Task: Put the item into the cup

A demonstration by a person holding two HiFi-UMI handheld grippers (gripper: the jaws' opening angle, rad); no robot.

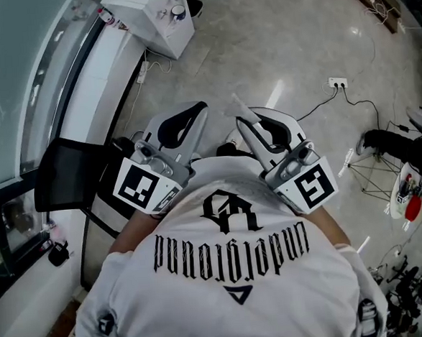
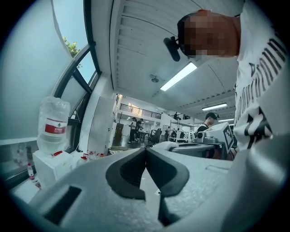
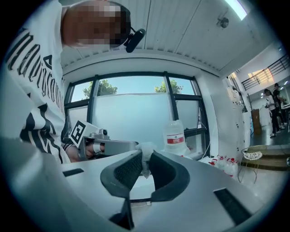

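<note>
left claw point(image 2: 146, 150): jaws pressed together, nothing in there
right claw point(image 3: 144, 158): pinching a small crumpled white tissue wad point(image 3: 146, 148) at the tips

1 left hand-held gripper point(image 1: 204, 108), 1 right hand-held gripper point(image 1: 239, 122), 1 crumpled white item point(image 3: 146, 150), 1 large clear plastic bottle with red label point(image 2: 53, 124), 1 black chair point(image 1: 67, 174) at 9 o'clock.

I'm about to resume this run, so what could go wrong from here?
1. The right tongs pinch the white wad only at their tips, with part of it sticking out, so it could slip free.
2. No cup shows in any view, and the wad hangs over bare floor. A drop would likely land there.
3. The left tongs, shut and empty, sit close beside the right ones and might bump them.
</note>
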